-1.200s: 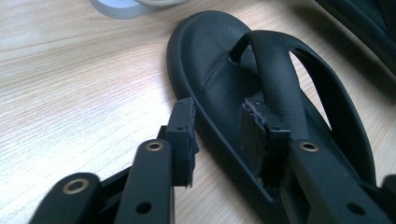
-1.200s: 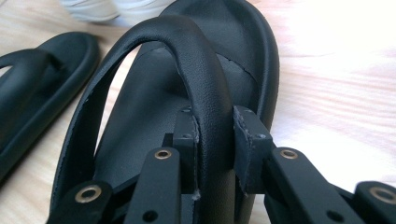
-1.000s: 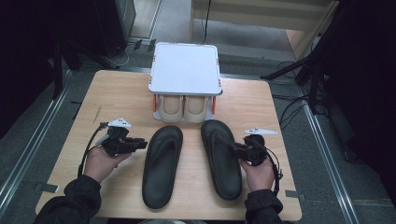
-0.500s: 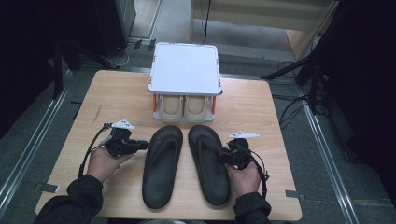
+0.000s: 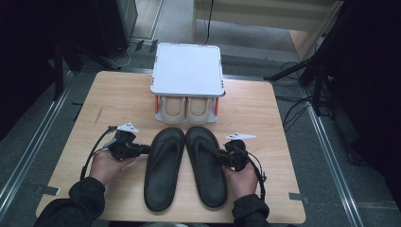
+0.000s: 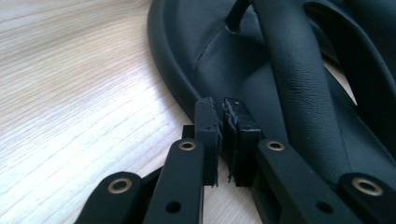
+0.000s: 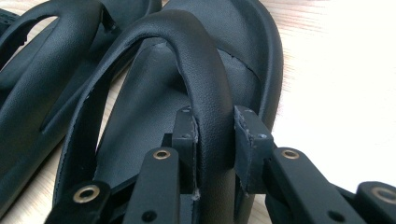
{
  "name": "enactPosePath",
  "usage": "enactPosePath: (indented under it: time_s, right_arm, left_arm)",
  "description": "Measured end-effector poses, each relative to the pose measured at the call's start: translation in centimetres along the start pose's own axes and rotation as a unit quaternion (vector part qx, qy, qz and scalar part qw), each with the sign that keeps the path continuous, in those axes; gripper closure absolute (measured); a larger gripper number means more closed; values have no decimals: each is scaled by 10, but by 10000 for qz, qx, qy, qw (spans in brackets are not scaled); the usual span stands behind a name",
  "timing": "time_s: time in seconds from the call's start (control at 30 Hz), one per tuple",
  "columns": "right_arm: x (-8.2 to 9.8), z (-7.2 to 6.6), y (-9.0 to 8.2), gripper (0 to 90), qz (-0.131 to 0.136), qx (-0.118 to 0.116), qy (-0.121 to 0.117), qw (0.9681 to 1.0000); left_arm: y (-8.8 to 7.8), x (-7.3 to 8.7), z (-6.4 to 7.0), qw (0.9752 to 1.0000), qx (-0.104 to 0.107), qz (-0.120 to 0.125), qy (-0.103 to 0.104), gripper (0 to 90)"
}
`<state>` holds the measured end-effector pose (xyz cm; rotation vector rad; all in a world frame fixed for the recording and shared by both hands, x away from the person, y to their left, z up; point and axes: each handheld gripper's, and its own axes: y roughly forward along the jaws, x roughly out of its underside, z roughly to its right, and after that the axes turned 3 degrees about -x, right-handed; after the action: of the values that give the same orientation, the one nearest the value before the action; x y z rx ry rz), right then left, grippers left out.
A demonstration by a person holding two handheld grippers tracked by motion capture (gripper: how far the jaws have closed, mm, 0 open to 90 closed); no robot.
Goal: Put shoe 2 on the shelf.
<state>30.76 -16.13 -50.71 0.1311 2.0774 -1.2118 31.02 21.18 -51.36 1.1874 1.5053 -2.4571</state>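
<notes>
Two black sandals lie side by side mid-desk (image 5: 265, 109), toes far, heels near. Right gripper (image 7: 212, 135) pinches the right sandal's (image 5: 204, 165) strap; left gripper (image 6: 223, 126) nips the left sandal's (image 5: 163, 165) rim.

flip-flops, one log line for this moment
left gripper: shut on left flip-flop edge | right gripper: shut on right flip-flop strap | pair side by side before rack
</notes>
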Motion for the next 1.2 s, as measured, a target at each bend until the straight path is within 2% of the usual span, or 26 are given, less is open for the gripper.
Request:
enactPosePath:
  time_s: [0.2,0.3,0.6,1.2]
  right_arm:
    - [0,-1,1,729,9,-11,-26,10000]
    - [0,-2,2,729,-1,3,-40,10000]
    - [0,-4,3,729,-4,-9,-65,10000]
    - [1,-9,7,721,43,-74,-71,9999]
  left_arm:
    - [4,4,-3,9996,-40,-222,-155,900]
    - [7,4,-1,9994,-27,-325,-124,900]
    - [7,5,0,9994,-49,-324,-144,900]
    - [8,7,13,9992,188,-353,-24,900]
